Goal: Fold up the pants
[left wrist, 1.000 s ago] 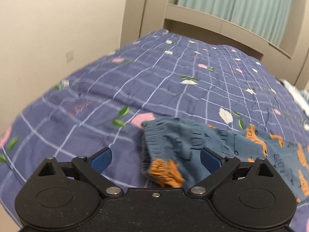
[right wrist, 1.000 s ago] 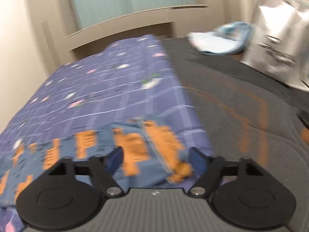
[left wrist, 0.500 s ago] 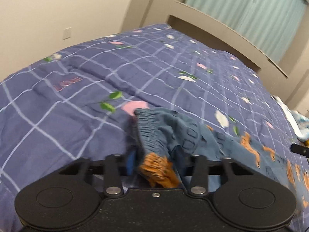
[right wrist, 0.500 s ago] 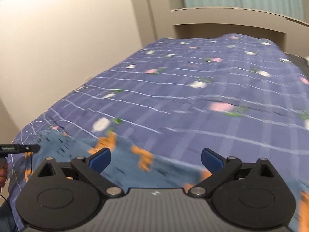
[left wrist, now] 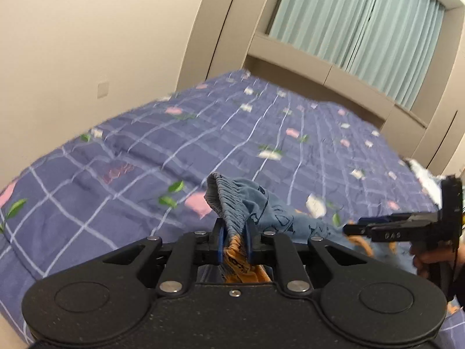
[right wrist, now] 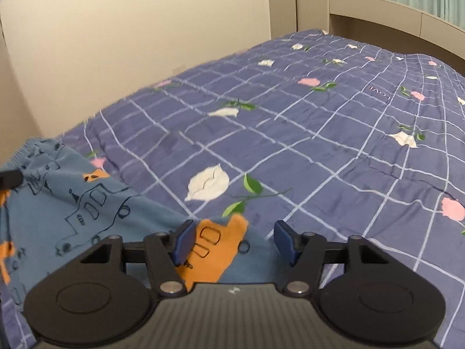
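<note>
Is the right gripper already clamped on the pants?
No. The right gripper has its jaws apart, closing over the pants, with neither pad pressing the fabric yet.

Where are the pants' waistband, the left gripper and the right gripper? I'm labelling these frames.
waistband [left wrist: 229,200], left wrist view, gathered elastic edge.
left gripper [left wrist: 234,242], left wrist view, between fingertips.
right gripper [right wrist: 234,240], right wrist view, between fingertips.

Not much to read here. The quilt [right wrist: 319,133] has a small pink stitched word, seen upside down in the right wrist view, seemingly "LOVE"; in the left wrist view the same sort of mark is a pink blur. The right gripper [left wrist: 353,228] has faint letters on its side, perhaps "DAS". The pants [right wrist: 72,203] carry drawings only.
</note>
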{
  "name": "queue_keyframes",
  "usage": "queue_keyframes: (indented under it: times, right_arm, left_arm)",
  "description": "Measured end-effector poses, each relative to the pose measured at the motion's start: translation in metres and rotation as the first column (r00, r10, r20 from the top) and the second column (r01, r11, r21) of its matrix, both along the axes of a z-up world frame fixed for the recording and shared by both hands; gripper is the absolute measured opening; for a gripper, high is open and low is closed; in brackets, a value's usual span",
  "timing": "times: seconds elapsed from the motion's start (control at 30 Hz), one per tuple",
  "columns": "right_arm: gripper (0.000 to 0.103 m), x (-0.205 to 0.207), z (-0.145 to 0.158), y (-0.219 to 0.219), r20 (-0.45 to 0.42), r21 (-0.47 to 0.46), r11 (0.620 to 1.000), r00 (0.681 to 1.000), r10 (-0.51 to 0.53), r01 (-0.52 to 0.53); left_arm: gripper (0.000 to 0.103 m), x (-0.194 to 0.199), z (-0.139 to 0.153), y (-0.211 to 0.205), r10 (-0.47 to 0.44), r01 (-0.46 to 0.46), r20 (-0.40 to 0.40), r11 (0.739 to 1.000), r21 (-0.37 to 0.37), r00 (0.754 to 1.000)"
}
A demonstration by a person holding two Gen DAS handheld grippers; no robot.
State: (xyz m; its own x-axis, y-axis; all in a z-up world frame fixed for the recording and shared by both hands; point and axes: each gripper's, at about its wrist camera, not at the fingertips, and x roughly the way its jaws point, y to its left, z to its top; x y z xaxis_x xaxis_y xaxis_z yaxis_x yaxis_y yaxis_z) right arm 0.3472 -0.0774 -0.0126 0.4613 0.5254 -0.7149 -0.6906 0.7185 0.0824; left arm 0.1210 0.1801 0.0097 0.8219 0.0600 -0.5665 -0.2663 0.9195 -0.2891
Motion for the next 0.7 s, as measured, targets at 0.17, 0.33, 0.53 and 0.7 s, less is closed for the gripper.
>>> queue_keyframes:
  times: [0.17, 0.33, 0.53, 0.7]
  right_arm:
    - [0.067, 0.001, -0.015, -0.001, 0.031, -0.054, 0.997, 0.998, -0.054, 0.056]
    - [0.079, -0.011, -0.008, -0.021, 0.082, -0.039, 0.993, 0.991, -0.108, 0.112]
    - [0.098, -0.061, 0.008, -0.051, 0.169, -0.033, 0.996, 0.982, -0.082, 0.089]
    - [0.103, -0.102, 0.01, -0.082, 0.268, -0.074, 0.981, 0.951, -0.155, 0.181]
  left_arm:
    - [0.017, 0.011, -0.028, 0.005, 0.005, -0.006, -0.086, 1.0, -0.009, 0.996]
    - [0.054, 0.007, -0.018, 0.004, 0.026, -0.025, -0.066, 0.999, 0.022, 0.997]
    - [0.087, 0.012, -0.002, -0.028, -0.027, 0.028, -0.015, 0.993, 0.11, 1.0]
    - [0.096, 0.025, -0.005, -0.077, -0.117, 0.119, -0.022, 0.976, 0.184, 0.993]
